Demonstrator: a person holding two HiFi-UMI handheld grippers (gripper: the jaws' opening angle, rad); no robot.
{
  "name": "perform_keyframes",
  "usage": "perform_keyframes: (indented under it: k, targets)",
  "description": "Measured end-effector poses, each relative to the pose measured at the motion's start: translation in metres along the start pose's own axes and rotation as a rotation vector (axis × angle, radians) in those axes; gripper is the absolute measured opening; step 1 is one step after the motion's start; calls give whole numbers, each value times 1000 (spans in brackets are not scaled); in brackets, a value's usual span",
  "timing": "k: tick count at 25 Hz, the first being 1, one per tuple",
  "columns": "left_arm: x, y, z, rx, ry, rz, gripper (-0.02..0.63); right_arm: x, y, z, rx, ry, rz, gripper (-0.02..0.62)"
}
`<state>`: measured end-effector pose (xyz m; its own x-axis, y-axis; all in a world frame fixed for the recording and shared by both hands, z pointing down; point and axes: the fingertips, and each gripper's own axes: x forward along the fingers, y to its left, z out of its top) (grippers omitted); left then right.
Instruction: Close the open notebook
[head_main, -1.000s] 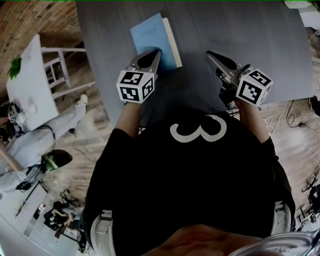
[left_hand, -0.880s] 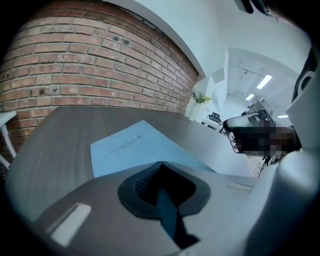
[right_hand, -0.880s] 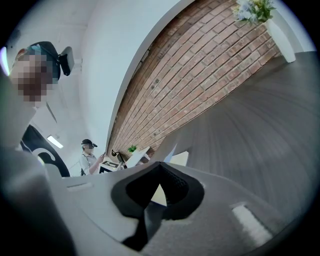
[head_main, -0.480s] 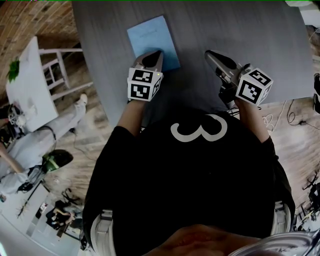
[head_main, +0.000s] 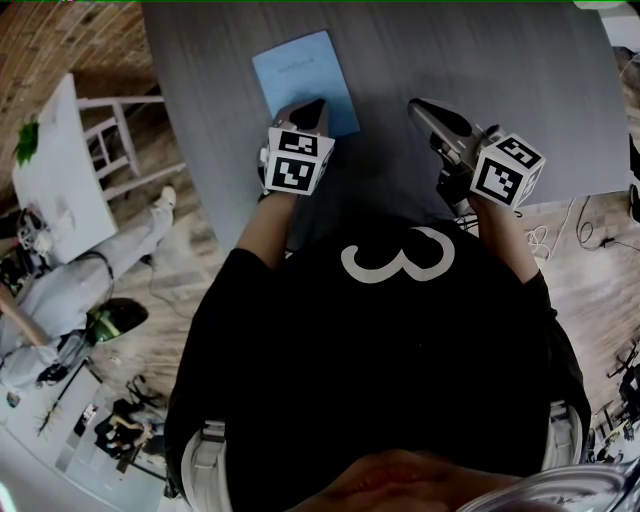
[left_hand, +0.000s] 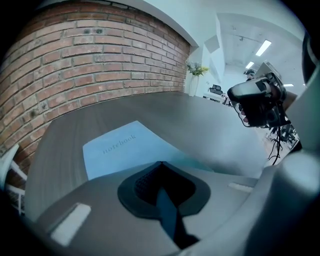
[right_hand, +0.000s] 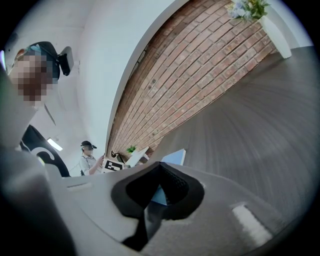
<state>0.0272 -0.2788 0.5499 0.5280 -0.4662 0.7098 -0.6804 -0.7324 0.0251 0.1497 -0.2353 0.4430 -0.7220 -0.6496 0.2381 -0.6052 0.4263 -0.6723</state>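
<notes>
A light-blue notebook (head_main: 300, 75) lies shut and flat on the grey table (head_main: 520, 70), cover up, with the word "notebook" showing in the left gripper view (left_hand: 120, 147). My left gripper (head_main: 310, 106) is shut, its tips over the notebook's near edge; I cannot tell if they touch the cover. In the left gripper view the jaws (left_hand: 159, 164) meet at a point with nothing between them. My right gripper (head_main: 418, 104) is shut and empty, over bare table to the right of the notebook. The right gripper view shows the notebook (right_hand: 175, 156) small beyond its closed tips (right_hand: 160, 163).
The table's near edge runs just under both hands and its left edge is close to the notebook. A white side table (head_main: 55, 170) and a seated person (head_main: 60, 290) are on the floor at left. Cables (head_main: 585, 235) lie at right. A brick wall (left_hand: 90, 65) stands behind.
One second ago the notebook's cover was still partly raised with the page edge showing; now it lies flat. My left gripper has turned and shifted slightly right. The right gripper has not moved.
</notes>
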Motion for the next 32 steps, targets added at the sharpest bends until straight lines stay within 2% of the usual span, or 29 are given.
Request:
perform_keyframes:
  k: [4,14,18,24,32]
  targets:
    - [0,-2,1,11,-3,7,11,-1,3,-3,3,4,2,2]
    - [-3,-1,2,-35,-9,-25,12,-4,17,-11,-14,14,6,1]
    - [-14,-1,7,-29,-38,-25,12,-7,26,-16,-17,1,9,2]
    - [-50,-9,26,-76,-141,-63,12,-10,46,-15,-62,-13,23,2]
    - [-130,-27,40,-214,-336,-151,12,-4,101,-17,-179,-9,83,1]
